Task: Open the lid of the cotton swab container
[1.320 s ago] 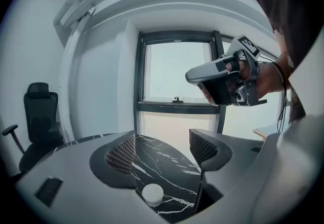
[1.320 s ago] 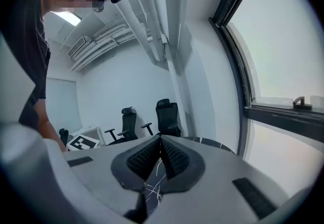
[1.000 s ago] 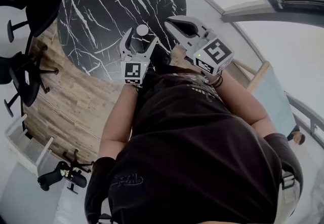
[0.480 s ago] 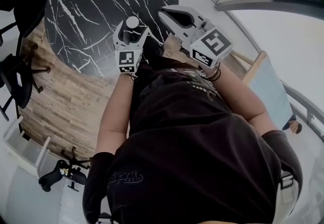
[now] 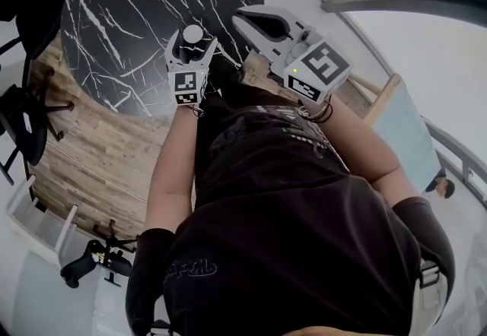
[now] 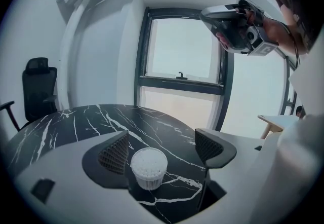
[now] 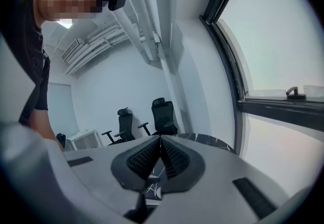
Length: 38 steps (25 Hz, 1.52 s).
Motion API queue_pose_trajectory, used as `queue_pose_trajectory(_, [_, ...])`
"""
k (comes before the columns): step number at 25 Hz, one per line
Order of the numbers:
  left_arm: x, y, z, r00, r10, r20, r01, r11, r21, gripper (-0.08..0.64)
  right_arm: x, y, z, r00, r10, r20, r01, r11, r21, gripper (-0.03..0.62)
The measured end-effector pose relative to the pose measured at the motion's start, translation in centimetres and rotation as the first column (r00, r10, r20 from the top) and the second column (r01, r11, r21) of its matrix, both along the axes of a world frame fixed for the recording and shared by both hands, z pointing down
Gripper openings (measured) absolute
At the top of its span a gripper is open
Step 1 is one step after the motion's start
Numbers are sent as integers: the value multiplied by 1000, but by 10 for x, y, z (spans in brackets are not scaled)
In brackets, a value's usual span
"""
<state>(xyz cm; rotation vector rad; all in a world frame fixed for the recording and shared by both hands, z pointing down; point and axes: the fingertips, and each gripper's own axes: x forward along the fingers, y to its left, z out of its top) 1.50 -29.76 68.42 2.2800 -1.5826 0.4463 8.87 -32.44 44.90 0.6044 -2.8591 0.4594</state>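
Down toward the table has come the left gripper (image 6: 162,148) since a second ago, and its jaws have just been opening further; they now stand spread wide with the cotton swab container (image 6: 149,167) between them, neither pad pressing on it. That container, a small round tub with white swab tips showing at its top, stands upright on the black marble table (image 6: 76,126), at about 7 o'clock from the middle of the left gripper view and nearer the left pad than the right. Bare marble lies on every side of it. The table's round far edge curves past at 12 to 1 o'clock, just short of the window (image 6: 182,50). A black office chair (image 6: 38,86) stands off the table's edge at 9 o'clock, well apart from the tub. The right gripper (image 6: 205,14) hangs high at 1 o'clock in that view, well clear of the container, its jaws pressed together with nothing between them.
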Motion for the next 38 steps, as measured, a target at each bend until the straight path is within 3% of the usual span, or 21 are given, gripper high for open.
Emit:
queue_pose_trajectory(19, [-13, 1, 73, 997, -81, 16, 83, 981, -174, 402, 10, 7, 12, 999, 10, -37, -11, 1000, -19, 23])
queue_pose_trajectory(38, [-11, 0, 97, 992, -106, 69, 120, 966, -230, 399, 18, 14, 24, 997, 12, -74, -15, 999, -33, 23])
